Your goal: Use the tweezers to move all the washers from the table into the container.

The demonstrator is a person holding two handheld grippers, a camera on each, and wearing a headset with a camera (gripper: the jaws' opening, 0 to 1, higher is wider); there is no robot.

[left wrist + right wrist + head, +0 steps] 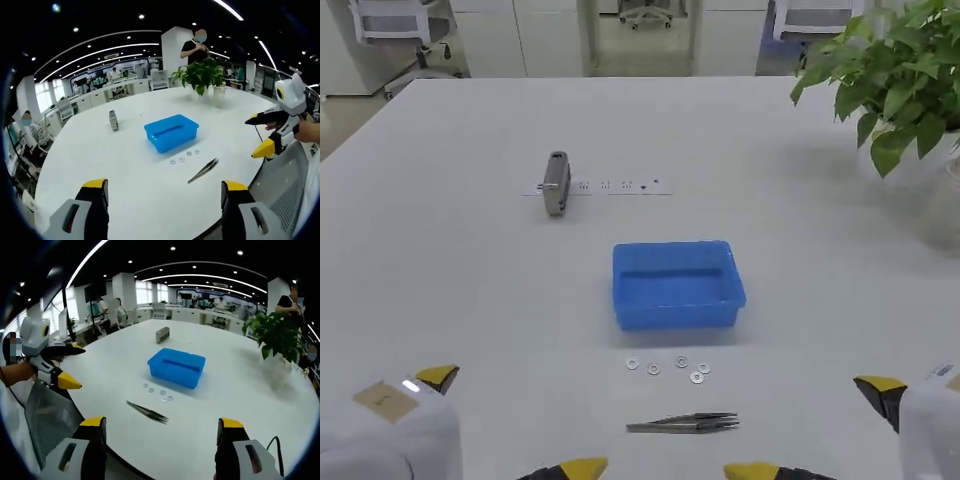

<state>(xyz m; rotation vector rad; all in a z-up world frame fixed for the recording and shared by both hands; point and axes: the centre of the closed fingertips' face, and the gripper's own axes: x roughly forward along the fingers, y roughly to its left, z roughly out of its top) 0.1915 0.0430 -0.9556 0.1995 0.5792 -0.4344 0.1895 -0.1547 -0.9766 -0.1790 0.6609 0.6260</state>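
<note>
Both your grippers are empty, jaws spread wide. Your left gripper (164, 185) hangs at the near left of the table (440, 280) and your right gripper (161, 422) at the near right. They are well apart from each other and touch nothing.

The tweezers (683, 423) lie flat on the table between the two grippers, close to the near edge. In the head view they run left to right, with their tips pointing right. Nothing holds them.

The washers (667, 367) sit loose on the table in a small cluster, just beyond the tweezers and just in front of the container (675, 285). You can count five in the head view. None touches the container or the tweezers.

The container is a blue open tray near the middle of the table, standing square to you, and nothing shows on its floor.

Farther back and to the left, a grey block (556, 183) stands upright at the left end of a row of sockets set in the tabletop. A plant (895, 70) stands at the far right. In the left gripper view, a person (197, 47) stands beyond the plant.
</note>
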